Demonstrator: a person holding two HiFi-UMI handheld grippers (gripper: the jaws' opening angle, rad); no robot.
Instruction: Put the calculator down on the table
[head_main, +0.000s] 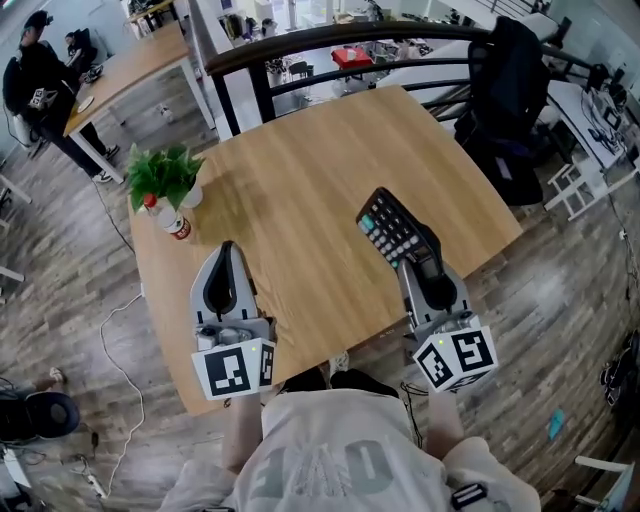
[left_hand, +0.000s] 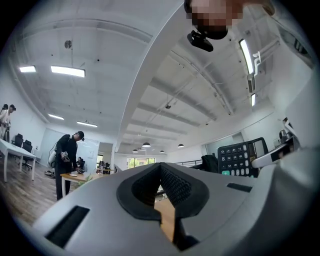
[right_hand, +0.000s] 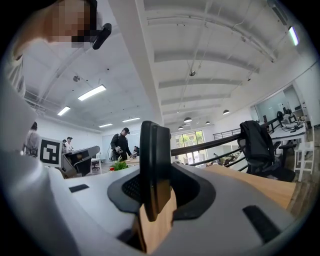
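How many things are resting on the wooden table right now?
2: a potted plant at the table's left edge and a red-capped bottle beside it. The right gripper holds the calculator. It may hide more.

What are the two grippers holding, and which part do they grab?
The right gripper holds the calculator by the end nearest the person, clamped between its jaws. The left gripper holds nothing.

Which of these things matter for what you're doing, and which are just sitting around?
In the job: black calculator with pale keys, right gripper clamped on it, light wooden table.
Just lying about: leafy green potted plant, small red-capped bottle, black jacket on a chair, empty left gripper.
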